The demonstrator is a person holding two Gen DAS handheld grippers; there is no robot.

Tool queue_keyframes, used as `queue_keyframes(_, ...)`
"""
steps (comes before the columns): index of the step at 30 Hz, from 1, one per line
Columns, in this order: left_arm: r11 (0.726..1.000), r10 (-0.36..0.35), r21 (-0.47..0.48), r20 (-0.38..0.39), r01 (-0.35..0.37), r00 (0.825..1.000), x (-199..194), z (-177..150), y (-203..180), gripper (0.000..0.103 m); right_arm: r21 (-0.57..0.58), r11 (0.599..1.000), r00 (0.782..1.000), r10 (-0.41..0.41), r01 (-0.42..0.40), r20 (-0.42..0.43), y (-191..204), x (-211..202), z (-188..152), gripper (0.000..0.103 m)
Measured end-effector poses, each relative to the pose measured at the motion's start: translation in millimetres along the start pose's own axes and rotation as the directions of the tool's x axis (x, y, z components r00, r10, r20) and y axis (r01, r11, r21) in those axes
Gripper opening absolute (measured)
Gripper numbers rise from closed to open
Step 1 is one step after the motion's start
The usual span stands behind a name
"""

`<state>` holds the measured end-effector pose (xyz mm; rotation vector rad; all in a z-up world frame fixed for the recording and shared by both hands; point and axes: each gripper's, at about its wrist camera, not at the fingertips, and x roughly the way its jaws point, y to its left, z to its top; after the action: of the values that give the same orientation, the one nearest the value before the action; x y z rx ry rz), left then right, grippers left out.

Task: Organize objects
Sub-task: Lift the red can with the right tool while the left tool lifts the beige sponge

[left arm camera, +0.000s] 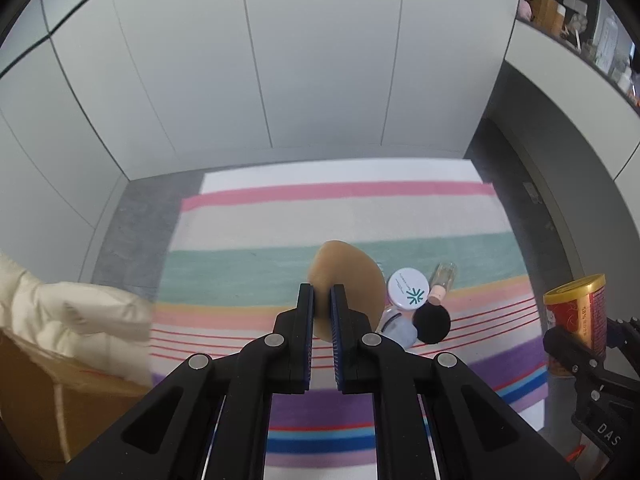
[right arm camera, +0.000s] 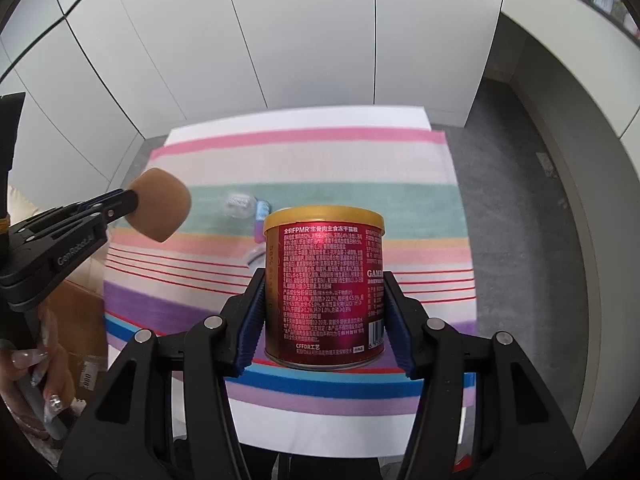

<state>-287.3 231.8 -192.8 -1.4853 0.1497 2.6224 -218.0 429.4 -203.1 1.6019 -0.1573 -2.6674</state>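
My left gripper [left arm camera: 322, 292] is shut on a tan makeup sponge [left arm camera: 352, 284], held in the air above the striped cloth [left arm camera: 248, 268]; the same sponge [right arm camera: 162, 204] shows at the left of the right wrist view. My right gripper [right arm camera: 324, 312] is shut on a red can with a gold lid [right arm camera: 324, 280], lifted upright off the cloth [right arm camera: 320, 148]; that can [left arm camera: 576, 312] appears at the right edge of the left wrist view. On the cloth lie a white round jar [left arm camera: 408, 290], a black round puff [left arm camera: 432, 324], a small clear bottle [left arm camera: 442, 280] and a pale blue item [left arm camera: 400, 330].
A cardboard box [left arm camera: 48, 392] with a cream padded fabric [left arm camera: 72, 316] over it stands left of the table. White cabinet doors [left arm camera: 280, 60] rise behind. A curved white counter [left arm camera: 568, 92] runs at the right. A hand with long nails [right arm camera: 36, 364] holds the left tool.
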Motion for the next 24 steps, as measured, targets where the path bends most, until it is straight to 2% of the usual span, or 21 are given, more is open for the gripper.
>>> queue_keyframes(12, 1.000, 0.018, -0.002, 0.096, -0.018, 0.995, -116, 10, 19, 0.009, -0.042, 0.999, 0.993, -0.012, 0.017, 0.117, 28, -103, 20, 0.056)
queue_keyframes(17, 1.000, 0.019, -0.012, 0.126, -0.017, 0.992, -152, 8, 28, 0.009, -0.052, 0.998, 0.987, -0.019, 0.028, 0.161, 40, -143, 25, 0.056)
queue_keyframes(24, 1.000, 0.016, -0.006, 0.150, -0.015, 0.989, -185, -6, 34, 0.009, -0.069, 0.997, 0.980, -0.030, 0.044, 0.198, 50, -170, 20, 0.056)
